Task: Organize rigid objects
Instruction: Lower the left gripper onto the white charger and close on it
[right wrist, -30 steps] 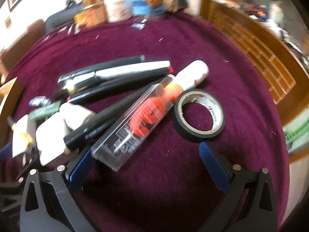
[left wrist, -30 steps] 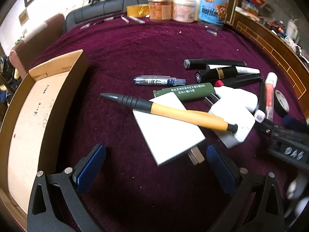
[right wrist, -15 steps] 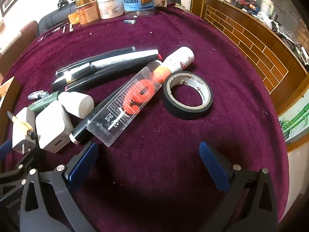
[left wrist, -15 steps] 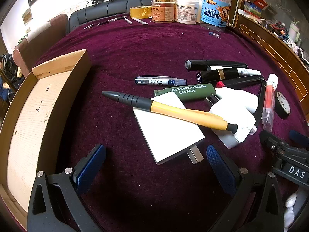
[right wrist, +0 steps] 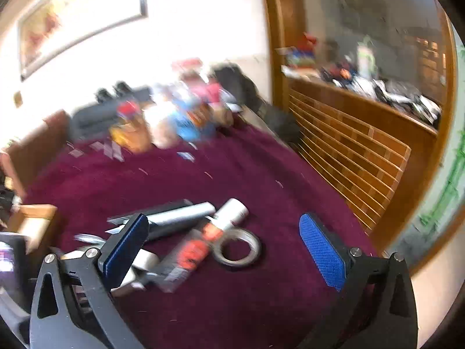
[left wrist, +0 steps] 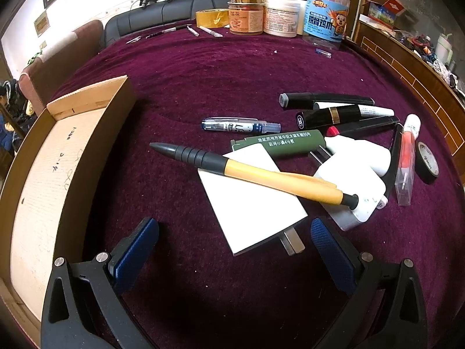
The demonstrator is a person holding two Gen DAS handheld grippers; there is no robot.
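Note:
A heap of rigid objects lies on the purple cloth. A yellow-and-black pen [left wrist: 255, 171] rests across a white flat charger [left wrist: 250, 197] and a white plug adapter [left wrist: 351, 192]. Behind them lie a green bar [left wrist: 287, 144], a clear blue pen [left wrist: 241, 125], black markers [left wrist: 325, 100] and a black lipstick [left wrist: 328, 116]. A clear tube with red parts [left wrist: 405, 163] and a black tape roll [left wrist: 427, 161] lie at the right. My left gripper [left wrist: 232, 250] is open and empty just before the flat charger. My right gripper [right wrist: 223, 247] is open and empty, raised above the tape roll [right wrist: 237, 248]; its view is blurred.
An open cardboard box [left wrist: 58, 168] stands at the left of the heap. Jars and a yellow tape roll [left wrist: 212, 17] stand along the table's far edge, with a blue-labelled tub [left wrist: 327, 20]. A wooden lattice rail [right wrist: 348, 157] borders the table's right side.
My right gripper has lifted and tilted up, away from the tape roll and tube, and has left the left wrist view. My left gripper has stayed still and open.

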